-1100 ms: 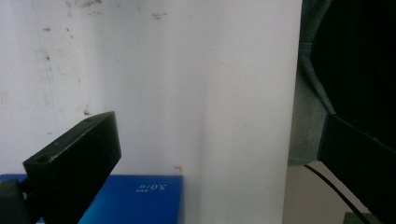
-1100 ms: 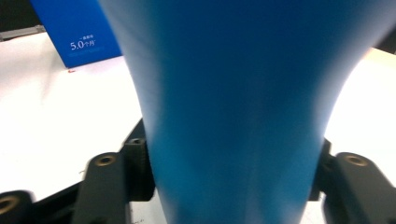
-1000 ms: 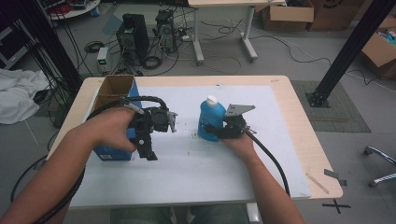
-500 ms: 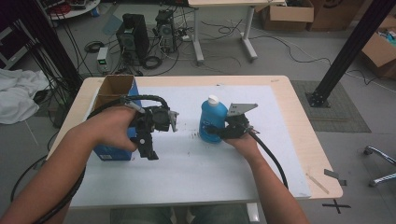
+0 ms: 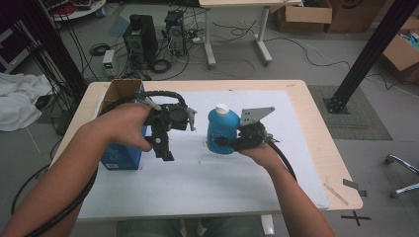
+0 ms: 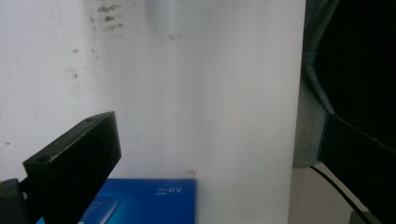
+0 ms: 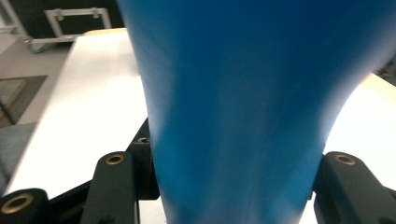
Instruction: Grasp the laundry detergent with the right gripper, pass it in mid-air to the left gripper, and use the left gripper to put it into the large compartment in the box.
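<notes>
Both jaws of our right gripper (image 5: 223, 144) pinch the bottle (image 5: 222, 129) low to carry it upright, while our left gripper (image 5: 165, 152) waits spread, empty.

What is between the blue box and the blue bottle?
In the high view, the left gripper hangs between the blue box and the blue bottle, over the white mat.

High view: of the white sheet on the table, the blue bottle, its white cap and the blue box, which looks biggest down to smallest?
1. white sheet
2. blue box, partly hidden by the arm; unsure against the bottle
3. blue bottle
4. white cap
</notes>
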The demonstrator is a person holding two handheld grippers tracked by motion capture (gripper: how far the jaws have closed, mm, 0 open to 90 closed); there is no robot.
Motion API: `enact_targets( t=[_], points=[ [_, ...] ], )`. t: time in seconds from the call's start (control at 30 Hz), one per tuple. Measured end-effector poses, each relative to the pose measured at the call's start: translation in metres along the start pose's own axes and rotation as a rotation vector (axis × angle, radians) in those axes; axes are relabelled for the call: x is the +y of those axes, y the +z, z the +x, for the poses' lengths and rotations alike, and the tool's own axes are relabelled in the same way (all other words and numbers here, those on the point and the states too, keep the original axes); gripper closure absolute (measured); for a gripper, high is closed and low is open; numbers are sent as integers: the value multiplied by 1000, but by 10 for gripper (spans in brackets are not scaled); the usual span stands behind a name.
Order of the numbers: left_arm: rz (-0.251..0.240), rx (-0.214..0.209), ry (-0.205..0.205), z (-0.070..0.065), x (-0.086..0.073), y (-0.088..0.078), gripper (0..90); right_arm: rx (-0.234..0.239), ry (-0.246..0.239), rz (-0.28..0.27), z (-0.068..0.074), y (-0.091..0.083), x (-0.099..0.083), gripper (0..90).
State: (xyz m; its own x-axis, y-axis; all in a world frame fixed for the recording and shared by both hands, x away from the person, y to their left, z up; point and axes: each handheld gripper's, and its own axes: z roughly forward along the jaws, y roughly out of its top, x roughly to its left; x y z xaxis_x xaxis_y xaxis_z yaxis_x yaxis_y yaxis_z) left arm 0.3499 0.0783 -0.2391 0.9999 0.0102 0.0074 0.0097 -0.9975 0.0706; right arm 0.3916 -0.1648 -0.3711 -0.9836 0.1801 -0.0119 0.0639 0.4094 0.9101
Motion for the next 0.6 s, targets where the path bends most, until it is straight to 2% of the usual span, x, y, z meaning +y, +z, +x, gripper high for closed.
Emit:
enact_targets(
  t=[0.23, 0.33, 0.47, 0.5, 0.6],
  points=[
    [1, -3, 1, 1, 5, 1, 1, 96, -39, 13, 22, 11, 9, 446],
    [3, -9, 5, 1, 6, 3, 1, 151, -56, 19, 38, 22, 10, 447],
    [1, -19, 10, -1, 8, 5, 1, 184, -70, 17, 51, 36, 9, 448],
    [-14, -34, 8, -2, 8, 5, 1, 190, -69, 13, 53, 39, 9, 448],
    [-19, -35, 15, -3, 10, 4, 1, 196, -69, 6, 56, 48, 8, 449]
  ],
)
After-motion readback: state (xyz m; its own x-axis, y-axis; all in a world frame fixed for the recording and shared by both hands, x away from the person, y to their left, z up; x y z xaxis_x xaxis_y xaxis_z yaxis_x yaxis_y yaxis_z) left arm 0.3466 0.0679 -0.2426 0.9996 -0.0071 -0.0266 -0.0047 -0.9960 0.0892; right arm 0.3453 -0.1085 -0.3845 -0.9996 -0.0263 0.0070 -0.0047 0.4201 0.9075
